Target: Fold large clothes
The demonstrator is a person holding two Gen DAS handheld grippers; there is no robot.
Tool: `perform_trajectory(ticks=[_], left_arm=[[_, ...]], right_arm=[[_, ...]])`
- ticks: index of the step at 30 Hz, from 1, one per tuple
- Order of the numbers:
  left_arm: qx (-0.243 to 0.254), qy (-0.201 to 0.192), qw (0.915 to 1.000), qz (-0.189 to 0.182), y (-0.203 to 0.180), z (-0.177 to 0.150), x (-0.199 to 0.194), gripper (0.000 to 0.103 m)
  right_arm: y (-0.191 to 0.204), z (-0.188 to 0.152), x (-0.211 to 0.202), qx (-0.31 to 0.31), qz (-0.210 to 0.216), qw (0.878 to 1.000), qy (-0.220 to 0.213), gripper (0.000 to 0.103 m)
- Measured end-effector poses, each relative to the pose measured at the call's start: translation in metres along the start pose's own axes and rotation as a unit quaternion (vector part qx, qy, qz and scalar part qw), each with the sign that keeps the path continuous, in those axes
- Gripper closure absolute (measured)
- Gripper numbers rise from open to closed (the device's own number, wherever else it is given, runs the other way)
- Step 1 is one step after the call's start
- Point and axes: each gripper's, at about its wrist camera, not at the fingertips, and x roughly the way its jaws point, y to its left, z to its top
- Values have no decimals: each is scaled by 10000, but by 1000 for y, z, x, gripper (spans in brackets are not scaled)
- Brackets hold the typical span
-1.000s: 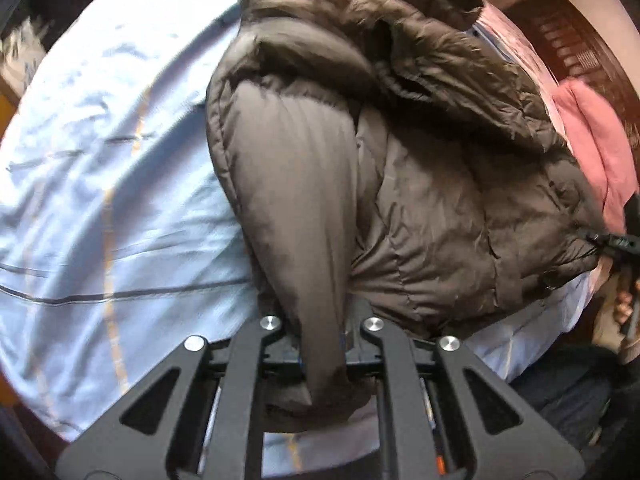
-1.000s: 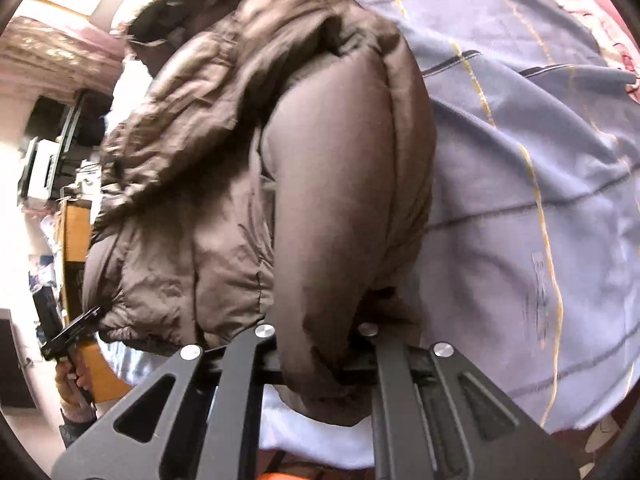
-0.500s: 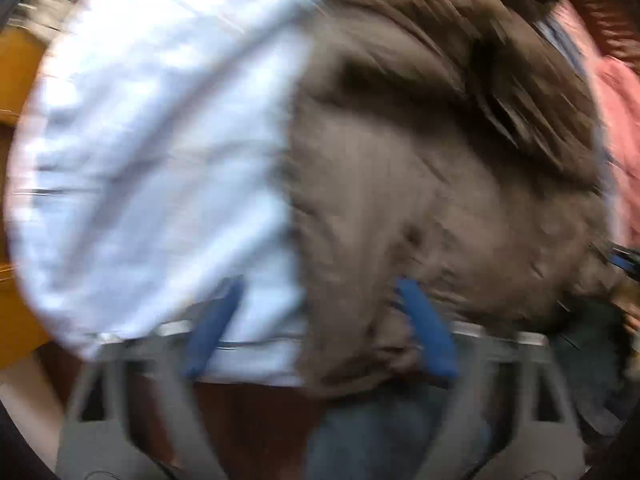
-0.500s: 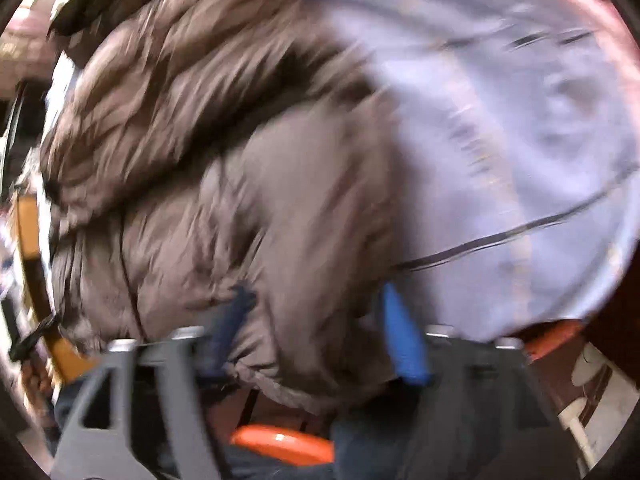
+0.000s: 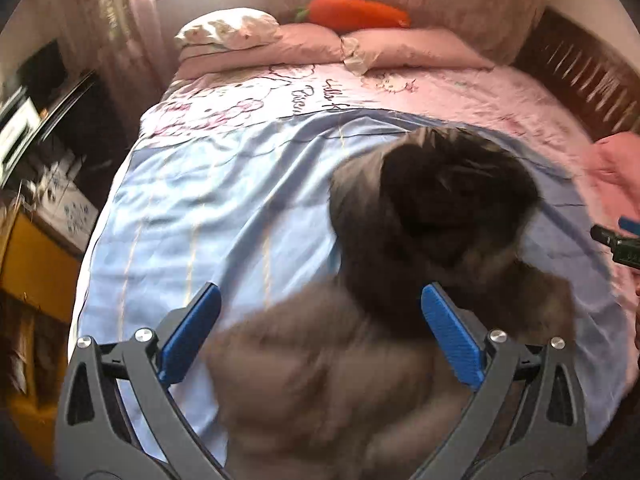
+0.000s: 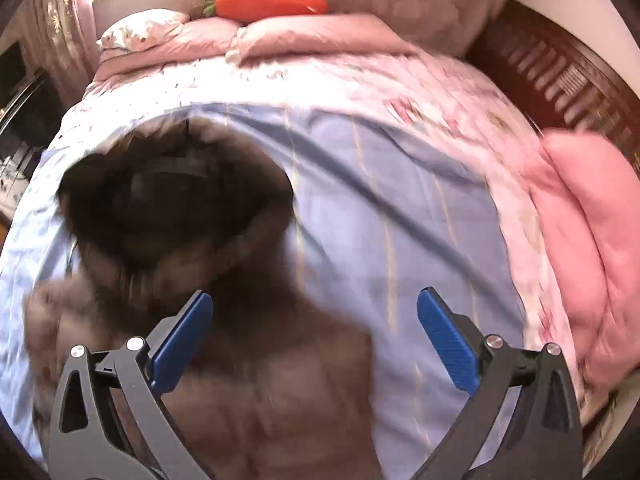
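Observation:
A brown puffer jacket lies bunched on the light blue sheet near the foot of the bed, blurred by motion. My left gripper hovers above its near part. Its jaws are opening wide, and the blue pads touch nothing. In the right wrist view the jacket sits at lower left on the sheet. My right gripper hangs over the jacket's right edge, jaws opening, with no cloth pinched between them. Part of the right gripper also shows at the left wrist view's right edge.
Pink pillows and an orange carrot plush lie at the head of the bed. A folded pink blanket rests on the right side by the dark wooden bed frame. Dark furniture stands left of the bed.
Both grippers were shut on the jacket's folded sleeves; they have let go, opened wide and pulled up and back. The whole bed has come into view.

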Motion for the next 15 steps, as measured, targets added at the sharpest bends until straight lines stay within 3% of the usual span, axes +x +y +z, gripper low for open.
perform_trajectory(ticks=[2,5,7,8,9,10,11,12,14,15], left_arm=[[137,205,9992,301,-23,32,56,2],[349,643,9931,914,-39,52,134,2],[477,775,9850,1466,-26,52,169,10],[508,709,9769,1951,-13,54,183,15],[374,662,9728,2190,3,54,189,17],[127,646,9729,2218,19,56,194,14],[-268,708,9768,2005,37,59,203,14],[-795,793,9795,1670,58,58,213,11],[-914,784,9766,1781,64,53,220,9],[-939,767,9752,1850,60,52,222,10]], right_arm=[[23,39,55,-27,-55,9999,105,1],[51,74,123,-138,-265,9987,424,1],[65,81,174,-131,-479,9954,819,1],[64,80,185,-71,-674,9942,839,1],[60,82,192,15,-912,9929,763,1],[51,89,196,155,-1277,9904,501,1],[44,95,195,298,-1281,9909,273,1],[32,98,189,542,-1177,9916,9,1],[15,99,183,900,-642,9934,-308,2],[16,99,183,919,-433,9941,-369,24]])
